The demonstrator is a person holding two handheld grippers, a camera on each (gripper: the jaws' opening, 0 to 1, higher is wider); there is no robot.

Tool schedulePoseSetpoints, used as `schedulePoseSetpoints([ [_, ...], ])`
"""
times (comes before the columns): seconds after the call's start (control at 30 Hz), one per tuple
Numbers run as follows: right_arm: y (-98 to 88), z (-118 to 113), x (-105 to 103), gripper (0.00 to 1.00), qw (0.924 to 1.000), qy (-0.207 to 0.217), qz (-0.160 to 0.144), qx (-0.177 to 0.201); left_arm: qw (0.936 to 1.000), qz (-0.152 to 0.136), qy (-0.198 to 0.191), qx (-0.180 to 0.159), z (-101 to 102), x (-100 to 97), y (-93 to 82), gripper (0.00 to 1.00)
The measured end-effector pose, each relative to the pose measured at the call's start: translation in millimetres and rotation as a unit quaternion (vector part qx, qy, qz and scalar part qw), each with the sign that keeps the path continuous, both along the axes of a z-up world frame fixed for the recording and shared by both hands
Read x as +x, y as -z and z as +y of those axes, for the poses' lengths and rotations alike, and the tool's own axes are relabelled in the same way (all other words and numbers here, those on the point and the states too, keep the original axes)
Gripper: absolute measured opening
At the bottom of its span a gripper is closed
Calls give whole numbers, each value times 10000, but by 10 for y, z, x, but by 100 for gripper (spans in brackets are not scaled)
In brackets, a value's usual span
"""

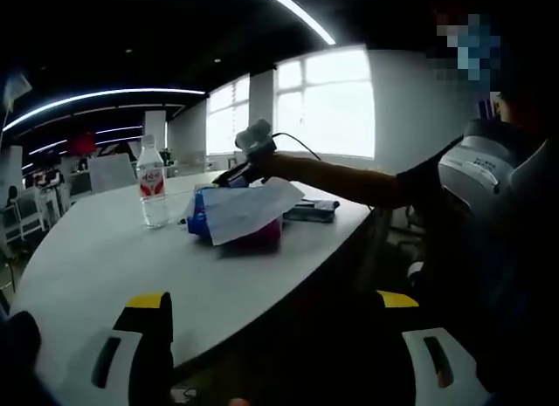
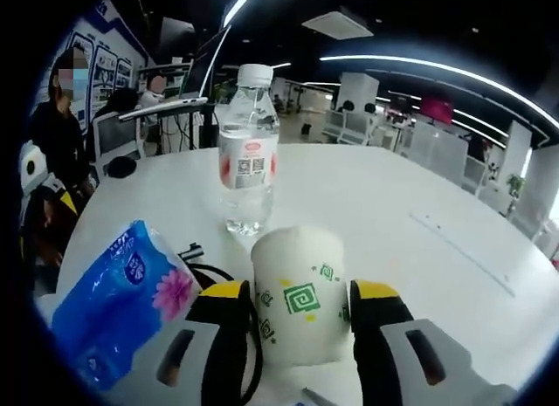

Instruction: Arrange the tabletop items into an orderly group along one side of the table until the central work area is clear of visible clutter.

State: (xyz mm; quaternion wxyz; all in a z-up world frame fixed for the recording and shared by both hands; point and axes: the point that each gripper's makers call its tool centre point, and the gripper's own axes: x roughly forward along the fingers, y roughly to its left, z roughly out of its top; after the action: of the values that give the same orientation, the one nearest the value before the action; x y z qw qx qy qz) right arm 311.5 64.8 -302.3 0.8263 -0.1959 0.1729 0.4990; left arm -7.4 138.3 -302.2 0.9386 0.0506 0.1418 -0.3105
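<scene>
Our right gripper (image 2: 297, 314) squeezes the paper cup (image 2: 300, 292); the water bottle (image 2: 247, 148) stands at twelve o'clock. Our left gripper (image 1: 275, 323) is wide open, holding nothing.

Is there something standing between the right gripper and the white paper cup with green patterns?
No. The paper cup already sits between the right gripper's yellow-tipped jaws, with nothing in between. The water bottle stands behind it and the blue tissue pack lies off to one side.

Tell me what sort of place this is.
Probably an open-plan office: a large white meeting table holding a clear plastic water bottle, rows of white desks and chairs behind, and long strip ceiling lights overhead.
</scene>
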Motion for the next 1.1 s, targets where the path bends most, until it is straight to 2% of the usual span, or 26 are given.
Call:
schedulePoseSetpoints([
  [0.4,-8,36,42,41,9999,53,-75,-41,10000,16,-18,-15,19,-9,17,94],
  [0.5,-70,50,40,41,9999,74,-77,116,10000,11,-23,-17,25,-5,11,94],
  [0.57,-123,107,23,41,9994,44,51,344,10000,18,-10,-6,22,-4,12,94],
  [0.73,-263,209,61,41,9963,40,19,853,10000,13,-8,-15,10,-7,14,94],
  [0.93,-285,243,57,41,9955,14,9,942,10000,16,-69,8,49,-36,2,94],
  [1.1,-216,218,58,41,9967,-17,-2,813,9999,-6,-114,21,82,-40,-13,94],
])
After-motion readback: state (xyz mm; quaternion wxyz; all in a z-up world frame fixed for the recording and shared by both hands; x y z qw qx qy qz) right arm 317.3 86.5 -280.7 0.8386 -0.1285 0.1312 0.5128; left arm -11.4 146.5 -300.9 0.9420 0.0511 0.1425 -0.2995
